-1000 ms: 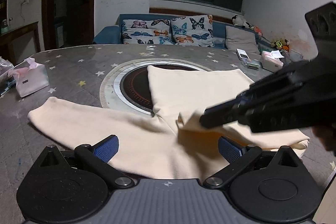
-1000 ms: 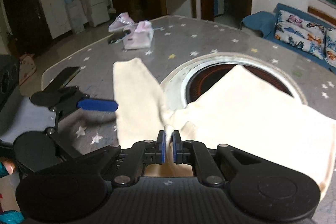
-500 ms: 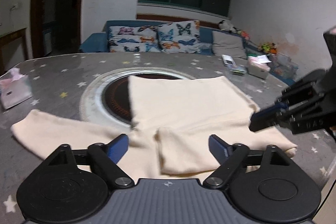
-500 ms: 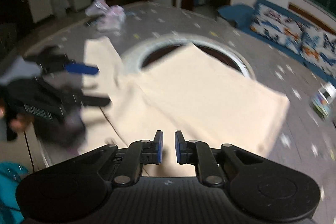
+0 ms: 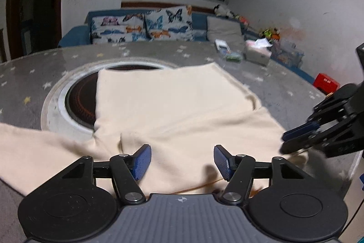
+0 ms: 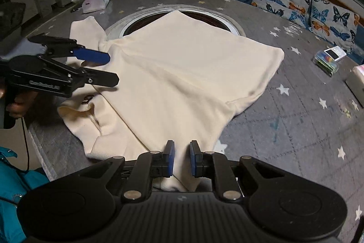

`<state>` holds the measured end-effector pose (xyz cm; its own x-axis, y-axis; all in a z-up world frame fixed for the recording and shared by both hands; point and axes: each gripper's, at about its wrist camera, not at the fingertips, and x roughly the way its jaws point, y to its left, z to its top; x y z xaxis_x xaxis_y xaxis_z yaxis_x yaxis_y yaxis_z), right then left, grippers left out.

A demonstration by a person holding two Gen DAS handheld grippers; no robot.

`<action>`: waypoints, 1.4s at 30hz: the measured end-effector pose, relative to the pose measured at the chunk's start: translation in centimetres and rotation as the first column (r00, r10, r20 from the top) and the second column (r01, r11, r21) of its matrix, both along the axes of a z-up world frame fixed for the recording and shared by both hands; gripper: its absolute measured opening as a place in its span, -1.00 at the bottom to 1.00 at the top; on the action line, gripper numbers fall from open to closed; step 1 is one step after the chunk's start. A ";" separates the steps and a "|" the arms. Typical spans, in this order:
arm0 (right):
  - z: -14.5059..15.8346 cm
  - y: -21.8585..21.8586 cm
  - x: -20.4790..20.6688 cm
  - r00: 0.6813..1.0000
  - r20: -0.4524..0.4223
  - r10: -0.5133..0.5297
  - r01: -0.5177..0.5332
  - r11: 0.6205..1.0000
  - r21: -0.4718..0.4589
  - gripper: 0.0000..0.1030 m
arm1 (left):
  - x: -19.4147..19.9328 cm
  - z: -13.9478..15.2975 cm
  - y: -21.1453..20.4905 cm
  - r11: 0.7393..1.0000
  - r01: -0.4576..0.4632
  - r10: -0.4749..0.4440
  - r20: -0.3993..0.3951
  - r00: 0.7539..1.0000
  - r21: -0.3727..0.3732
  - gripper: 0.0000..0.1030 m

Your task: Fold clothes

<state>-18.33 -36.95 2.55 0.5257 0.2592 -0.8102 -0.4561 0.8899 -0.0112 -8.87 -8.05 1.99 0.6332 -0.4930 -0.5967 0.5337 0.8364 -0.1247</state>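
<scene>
A cream long-sleeved garment (image 6: 182, 65) lies spread on the round grey star-patterned table (image 6: 295, 120), its body partly over the dark round inset; it also shows in the left wrist view (image 5: 173, 106). One sleeve lies folded across the body, the other sleeve (image 5: 34, 147) stretches out to the left. My left gripper (image 5: 180, 162) is open and empty, low over the near edge of the garment; it also shows in the right wrist view (image 6: 107, 67). My right gripper (image 6: 182, 158) is slightly open over the sleeve end nearest it, holding nothing; it shows at the right of the left wrist view (image 5: 293, 140).
A pink tissue pack (image 6: 94, 0) sits at the far left of the table. A white tissue box (image 5: 257, 52) and a small clear box with a card (image 6: 327, 59) sit at the other side. A blue sofa with butterfly cushions (image 5: 145, 25) stands behind.
My right gripper let go of the sleeve it held pinched, opened a little and drew back to the right. The sleeve now lies folded over the body. My left gripper stayed open.
</scene>
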 end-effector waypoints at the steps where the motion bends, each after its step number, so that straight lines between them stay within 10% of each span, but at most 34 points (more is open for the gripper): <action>1: 0.1 -0.1 0.0 1.000 0.002 0.004 -0.004 1.000 -0.002 -0.76 | 0.1 -0.1 0.1 1.000 -0.003 0.003 -0.005 1.000 0.004 0.23; 20: -0.4 -0.2 5.2 0.998 0.045 -0.054 0.053 0.998 0.032 -0.76 | 1.2 0.2 1.6 0.998 -0.067 0.067 0.011 0.998 0.015 0.09; 42: -1.1 13.6 8.0 0.970 0.071 0.232 -0.235 0.971 0.042 -0.75 | 0.2 0.2 5.9 0.973 -0.228 0.227 0.033 0.973 0.028 0.08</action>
<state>-10.32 -23.35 1.43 0.4971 0.4204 -0.7590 -0.6513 0.7588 -0.0062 -8.68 -2.10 2.14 0.7438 -0.3155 -0.5893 0.3321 0.9395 -0.0838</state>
